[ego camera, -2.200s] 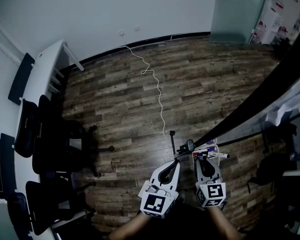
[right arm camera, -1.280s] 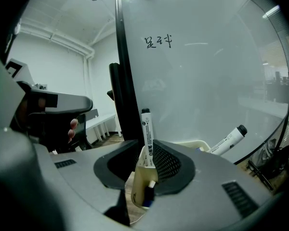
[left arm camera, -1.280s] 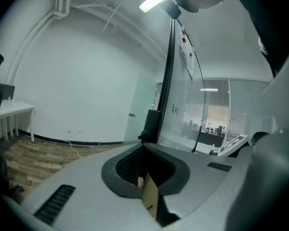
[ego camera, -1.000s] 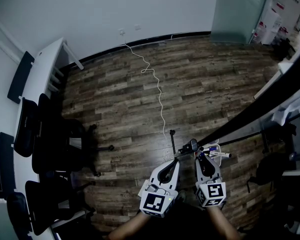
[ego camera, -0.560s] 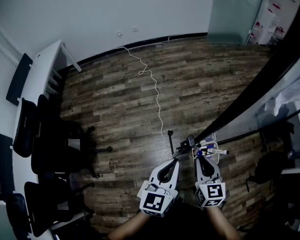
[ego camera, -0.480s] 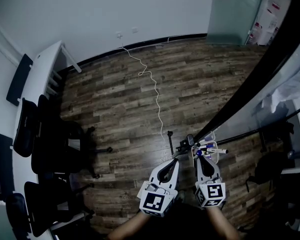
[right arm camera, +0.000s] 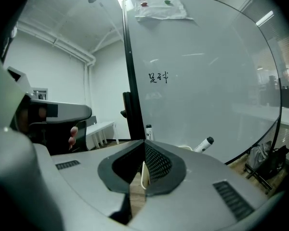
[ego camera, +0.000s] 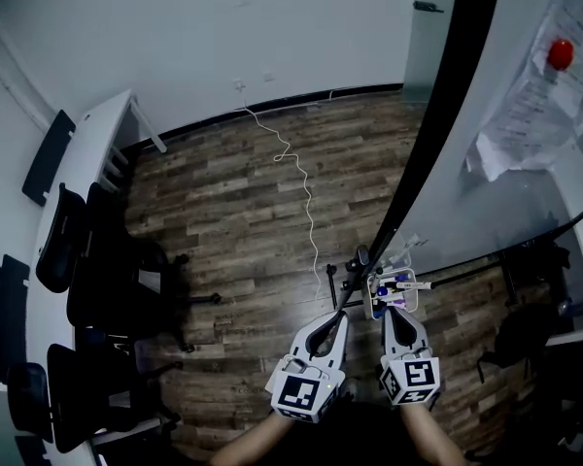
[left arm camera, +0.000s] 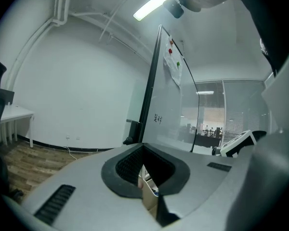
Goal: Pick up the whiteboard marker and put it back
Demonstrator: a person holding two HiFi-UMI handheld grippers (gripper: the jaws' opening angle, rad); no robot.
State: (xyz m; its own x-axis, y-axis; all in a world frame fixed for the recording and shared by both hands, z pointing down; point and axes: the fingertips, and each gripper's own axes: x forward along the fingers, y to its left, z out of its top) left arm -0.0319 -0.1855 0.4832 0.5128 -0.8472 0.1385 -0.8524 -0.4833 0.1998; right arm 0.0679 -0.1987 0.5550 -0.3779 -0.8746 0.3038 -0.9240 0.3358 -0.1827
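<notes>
At marker tray (ego camera: 371, 300) | right gripper (right arm camera: 144, 143) just closed, empty | left gripper (left arm camera: 143, 147) together (empty)

The head camera looks steeply down from high above the wooden floor (ego camera: 243, 212), with the left tool (ego camera: 341, 311) and the right tool (ego camera: 390, 311) close at its bottom edge and the whiteboard (ego camera: 525, 183) at the right. The left tool's camera looks almost level along its own jaws, past the board's dark edge. The right tool's camera faces the board's white side from near. All three views share the whiteboard, and both tool views show its handwriting (right arm camera: 158, 77).
</notes>
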